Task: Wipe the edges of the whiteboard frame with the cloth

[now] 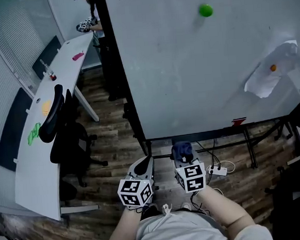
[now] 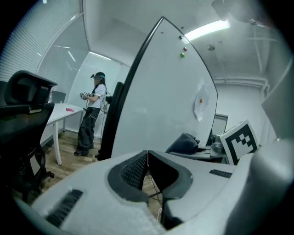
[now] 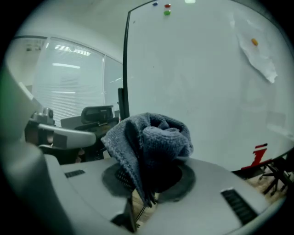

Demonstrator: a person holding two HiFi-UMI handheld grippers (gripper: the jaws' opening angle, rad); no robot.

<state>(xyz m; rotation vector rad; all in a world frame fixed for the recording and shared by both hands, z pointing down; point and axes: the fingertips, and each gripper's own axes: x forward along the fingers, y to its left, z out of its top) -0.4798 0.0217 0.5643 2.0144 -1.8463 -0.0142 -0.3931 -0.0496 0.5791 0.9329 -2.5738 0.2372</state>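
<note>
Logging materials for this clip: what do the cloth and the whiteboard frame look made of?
The cloth: soft grey-blue fabric, knit-like texture and folds show. The whiteboard frame: dark, smooth, straight strip, probably painted metal or plastic; unclear which.

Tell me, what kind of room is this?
Probably an office or meeting room: a large whiteboard on a stand, a long white desk and a black office chair.

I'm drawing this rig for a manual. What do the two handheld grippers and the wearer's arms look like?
The left gripper and right gripper have smooth pale grey plastic shells with dark slotted grilles. Each carries a cube of black-and-white square markers. Their fingers have dark ribbed pads. The person wears a light grey top, forearms uncovered.
</note>
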